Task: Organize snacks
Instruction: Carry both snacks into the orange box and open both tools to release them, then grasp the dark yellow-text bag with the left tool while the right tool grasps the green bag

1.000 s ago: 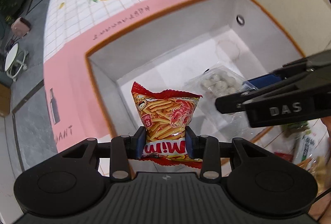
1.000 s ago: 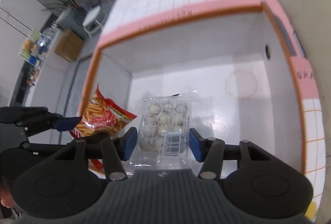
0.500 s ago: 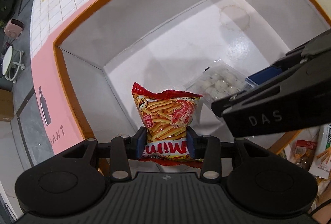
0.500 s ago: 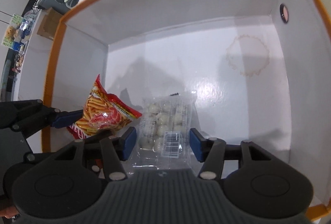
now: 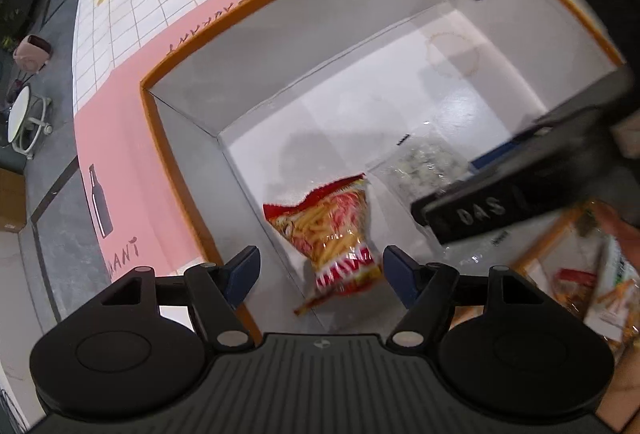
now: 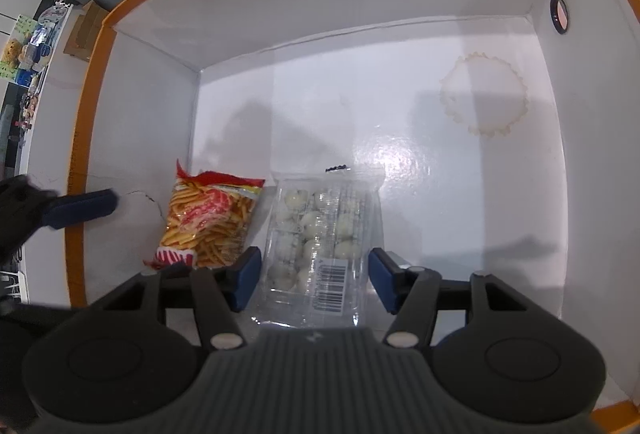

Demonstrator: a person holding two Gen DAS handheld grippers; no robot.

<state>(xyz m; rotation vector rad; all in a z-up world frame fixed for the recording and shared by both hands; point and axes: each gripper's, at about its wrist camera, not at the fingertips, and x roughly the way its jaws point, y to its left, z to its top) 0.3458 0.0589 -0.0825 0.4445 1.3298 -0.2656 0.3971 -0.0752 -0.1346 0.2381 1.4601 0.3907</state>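
Inside box [image 6: 400, 13]: one chip bag [image 6: 208, 222], one clear pack [image 6: 320, 242].

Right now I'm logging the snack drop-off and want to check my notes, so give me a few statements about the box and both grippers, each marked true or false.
1. The left gripper is clamped on the red chip bag. False: its jaws stand open and the bag lies free between them.
2. The chip bag and the clear pack of white balls lie side by side on the floor of the white box. True.
3. The right gripper is open, with the clear pack between its fingers. True.
4. The chip bag sits to the right of the clear pack in the right wrist view. False: it is on the left, by the box's left wall.
5. The box has an orange rim. True.
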